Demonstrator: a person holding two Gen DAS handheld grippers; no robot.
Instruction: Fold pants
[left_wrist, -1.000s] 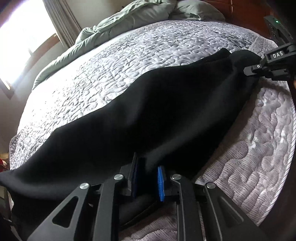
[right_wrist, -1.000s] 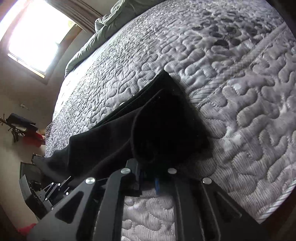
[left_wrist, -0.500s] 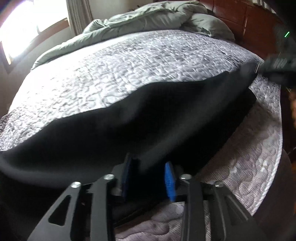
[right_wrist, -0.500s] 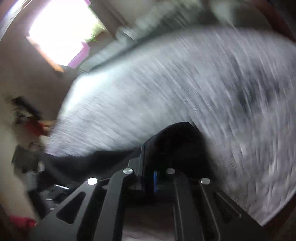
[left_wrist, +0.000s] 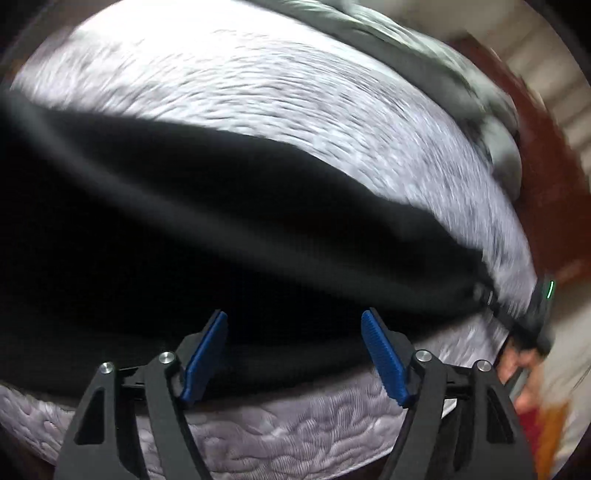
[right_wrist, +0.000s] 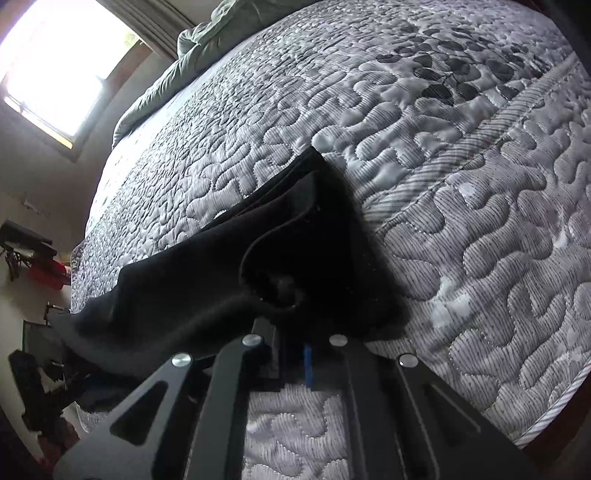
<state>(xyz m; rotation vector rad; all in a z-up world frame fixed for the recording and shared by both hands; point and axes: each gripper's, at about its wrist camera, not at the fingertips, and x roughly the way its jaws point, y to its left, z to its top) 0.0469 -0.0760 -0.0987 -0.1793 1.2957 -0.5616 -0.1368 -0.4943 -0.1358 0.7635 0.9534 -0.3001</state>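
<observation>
Black pants (left_wrist: 207, 229) lie stretched lengthwise along the near edge of a grey quilted mattress (left_wrist: 280, 110). My left gripper (left_wrist: 293, 350) is open, its blue pads (left_wrist: 384, 362) spread wide just above the pants' near edge, holding nothing. My right gripper (right_wrist: 295, 354) is shut on one end of the pants (right_wrist: 295, 254), where the cloth bunches into a raised fold; the rest runs off to the left. The right gripper also shows in the left wrist view (left_wrist: 532, 310) at the far right end of the pants. The left wrist view is motion-blurred.
A green-grey comforter (right_wrist: 192, 48) is heaped at the far side of the bed, below a bright window (right_wrist: 62, 62). Dark wooden furniture (left_wrist: 554, 192) stands beyond the bed. Black and red gear (right_wrist: 33, 266) sits by the wall at left. The mattress edge (right_wrist: 546, 417) falls away at right.
My left gripper has opened and let go of the pants, and its view has swung. The right gripper lifted and swung, then came back down, still shut on the pants' end.
</observation>
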